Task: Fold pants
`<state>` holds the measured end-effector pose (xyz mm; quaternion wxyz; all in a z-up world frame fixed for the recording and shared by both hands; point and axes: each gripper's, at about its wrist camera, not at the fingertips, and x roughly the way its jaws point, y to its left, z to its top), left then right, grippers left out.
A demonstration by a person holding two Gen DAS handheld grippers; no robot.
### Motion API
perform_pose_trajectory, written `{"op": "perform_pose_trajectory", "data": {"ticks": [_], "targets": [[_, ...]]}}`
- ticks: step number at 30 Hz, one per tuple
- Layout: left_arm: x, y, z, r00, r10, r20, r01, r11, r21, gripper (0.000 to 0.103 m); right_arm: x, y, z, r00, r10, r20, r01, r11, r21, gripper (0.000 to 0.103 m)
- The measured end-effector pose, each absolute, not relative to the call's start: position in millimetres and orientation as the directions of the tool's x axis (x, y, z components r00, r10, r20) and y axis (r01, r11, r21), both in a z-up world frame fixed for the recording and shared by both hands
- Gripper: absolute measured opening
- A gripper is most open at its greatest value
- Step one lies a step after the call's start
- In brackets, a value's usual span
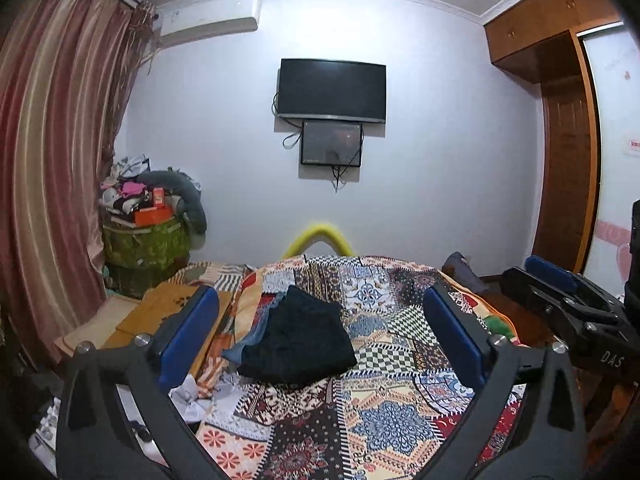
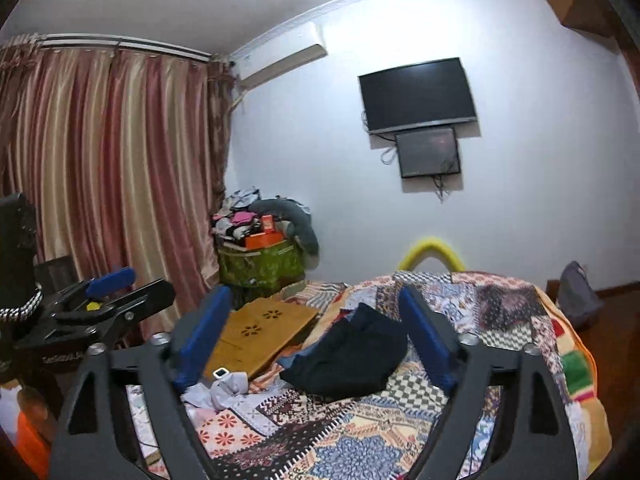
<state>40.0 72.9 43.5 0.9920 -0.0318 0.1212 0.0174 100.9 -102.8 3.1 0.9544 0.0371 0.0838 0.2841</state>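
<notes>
— Patchwork covers spread over the bed (image 1: 400, 420), with a white wall behind; how did the tongs stand?

— Both stood wide and empty. The left tongs (image 1: 320, 332) hung above the bed, blue pads apart, nothing between them. The right tongs (image 2: 316, 340) did the same, just right of the left pair.

— And the pants?

— The dark pants (image 1: 300, 340) lay folded in a compact bundle on the quilt, mid-bed toward its left side, beyond the fingertips and touched by neither pair.

— Anything nearby?

— A wooden lap tray (image 2: 260, 332) lay left of them, crumpled white cloth (image 2: 224, 392) nearer. Farther off, a striped curtain (image 2: 100, 160) hung left and a dark television (image 1: 332, 90) on the far wall.
</notes>
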Motion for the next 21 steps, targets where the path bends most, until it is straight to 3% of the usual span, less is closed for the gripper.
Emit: {"op": "perform_pose_trajectory", "data": {"ticks": [3, 21], "targets": [[36, 74, 40, 0.967, 0.033, -0.251, -0.052, 0.996, -0.066, 0.103, 93, -101, 5, 0.852, 0.504, -0.138, -0.499, 0.864, 0.073, 0.102], [39, 75, 33, 0.964, 0.042, -0.264, -0.061, 0.996, -0.064, 0.103, 91, -109, -6, 0.853, 0.499, -0.153, -0.488, 0.866, 0.104, 0.102]]}}
